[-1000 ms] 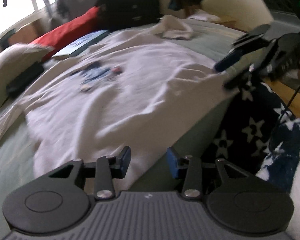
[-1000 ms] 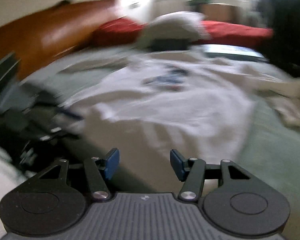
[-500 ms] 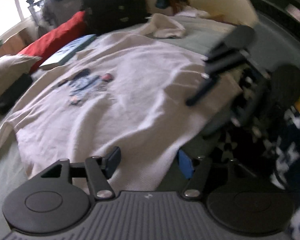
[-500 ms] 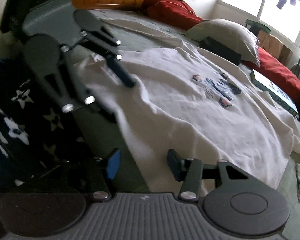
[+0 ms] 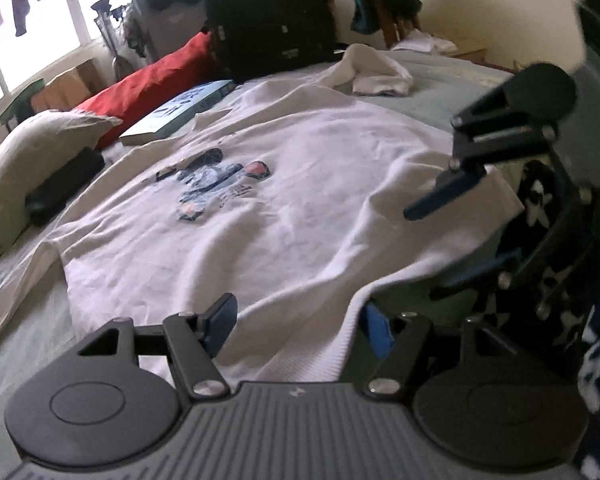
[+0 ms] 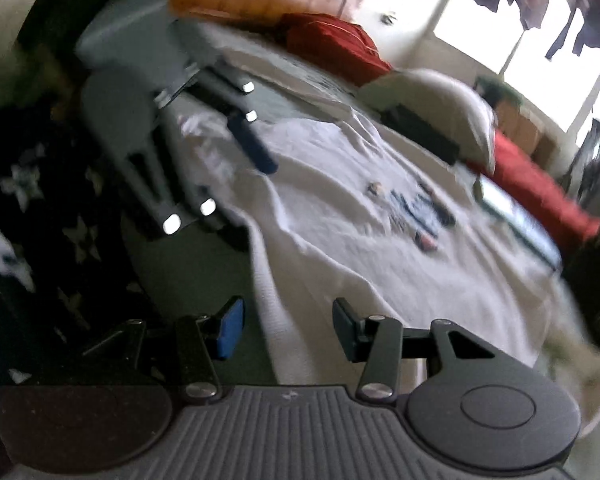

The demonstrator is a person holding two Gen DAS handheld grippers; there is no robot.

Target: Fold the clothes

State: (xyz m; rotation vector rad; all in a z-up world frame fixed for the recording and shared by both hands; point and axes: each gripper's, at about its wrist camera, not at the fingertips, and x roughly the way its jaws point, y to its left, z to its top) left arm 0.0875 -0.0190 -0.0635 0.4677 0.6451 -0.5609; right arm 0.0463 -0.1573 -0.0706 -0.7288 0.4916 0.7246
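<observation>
Your white sweatshirt [image 5: 300, 208] lies spread flat on the bed [image 5: 20, 332], its ribbed hem between the parted jaws of your left gripper [image 5: 298, 326] and of your right gripper [image 6: 288, 330], whose jaws have just been closing, though motion blur hides whether any pad touches cloth.

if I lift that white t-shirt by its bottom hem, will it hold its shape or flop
The white t-shirt will probably flop: it lies wrinkled and follows the bed. It looks thin, so likely light. The ribbed hem between the left gripper fingers looks thicker, probably easier to pinch.
</observation>
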